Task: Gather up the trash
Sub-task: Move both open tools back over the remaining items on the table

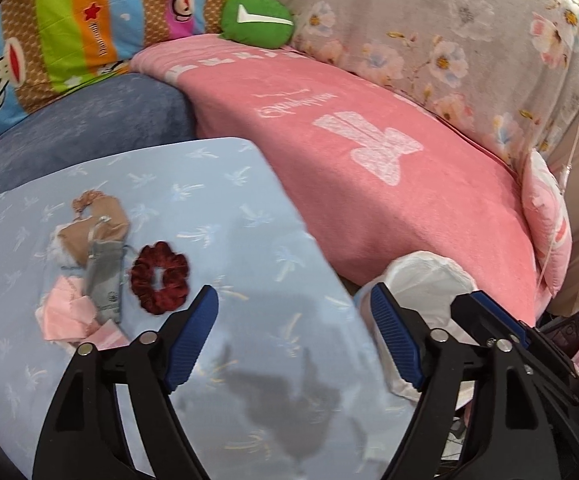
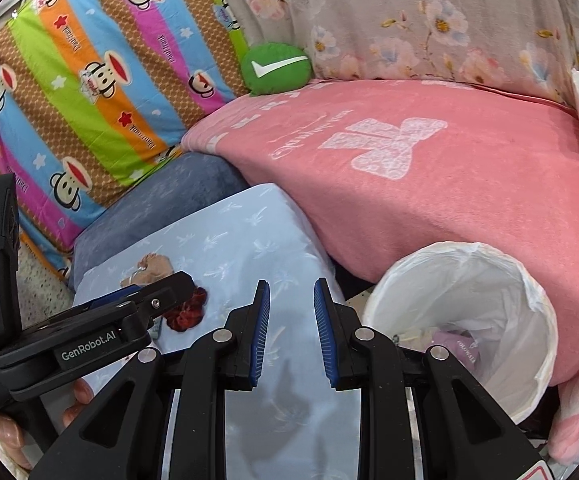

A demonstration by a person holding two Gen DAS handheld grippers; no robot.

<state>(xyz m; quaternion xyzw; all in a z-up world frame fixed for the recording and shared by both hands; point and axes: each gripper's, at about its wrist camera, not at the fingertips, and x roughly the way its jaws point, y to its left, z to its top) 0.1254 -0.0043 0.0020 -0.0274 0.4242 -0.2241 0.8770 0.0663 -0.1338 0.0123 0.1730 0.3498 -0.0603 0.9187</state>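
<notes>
On a light blue pillow [image 1: 225, 208] lies a small heap: a dark red scrunchie [image 1: 160, 278], a grey pouch [image 1: 103, 276], a tan cloth piece [image 1: 101, 222] and crumpled pink tissue [image 1: 69, 316]. My left gripper [image 1: 293, 300] hovers open just right of the scrunchie, nothing between its fingers. A white-lined bin [image 2: 469, 264] with some trash inside [image 2: 455, 344] stands at the right, against the bed. My right gripper [image 2: 291, 284] hangs over the pillow beside the bin, its jaws a narrow gap apart and empty. The left gripper [image 2: 157, 290] partly hides the scrunchie [image 2: 187, 314] there.
A pink blanket [image 1: 369, 184] covers the bed behind the pillow. A dark blue cushion [image 1: 89, 132], a striped monkey-print pillow [image 2: 89, 80], a green round cushion [image 1: 255, 20] and a floral cover [image 1: 449, 32] lie further back. A person's fingers [image 2: 79, 394] hold the left gripper's handle.
</notes>
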